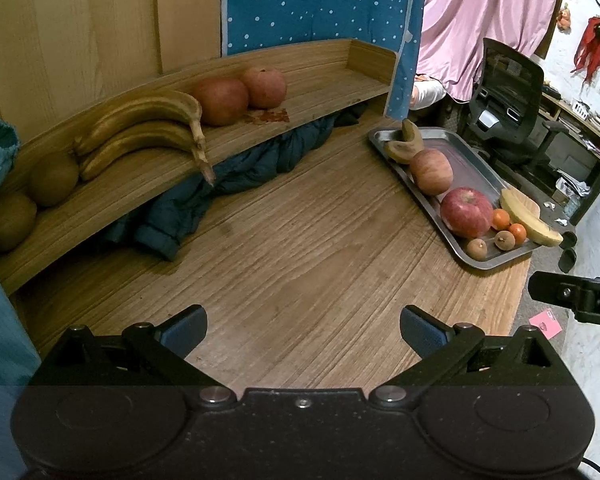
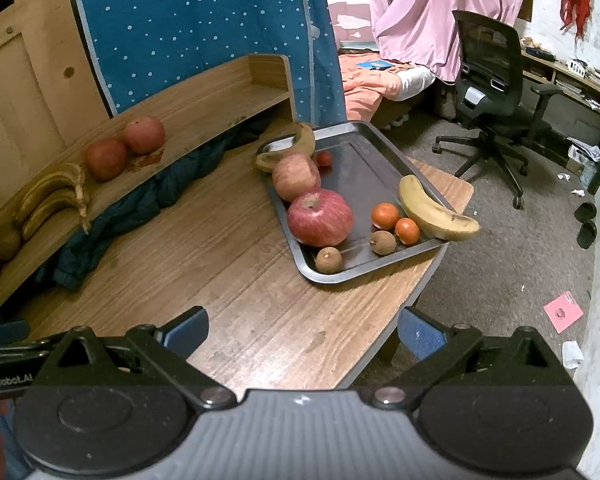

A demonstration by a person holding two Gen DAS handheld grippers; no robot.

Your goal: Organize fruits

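A metal tray (image 2: 364,168) at the table's right edge holds two red apples (image 2: 320,218), a yellow banana (image 2: 436,212), a browned banana (image 2: 300,142), two small oranges (image 2: 385,216), two brown round fruits (image 2: 329,260) and a small red fruit (image 2: 324,158). The tray also shows in the left wrist view (image 1: 464,160). A raised wooden shelf (image 1: 308,76) holds two brown bananas (image 1: 140,132), two pomegranates (image 1: 240,94) and two kiwis (image 1: 54,178). My left gripper (image 1: 303,330) is open and empty over the table. My right gripper (image 2: 303,330) is open and empty, short of the tray.
A dark blue jacket (image 1: 220,196) is stuffed under the shelf. The wooden table (image 1: 300,248) ends just right of the tray. An office chair (image 2: 496,92), a bed (image 2: 376,76) and littered carpet (image 2: 500,264) lie beyond.
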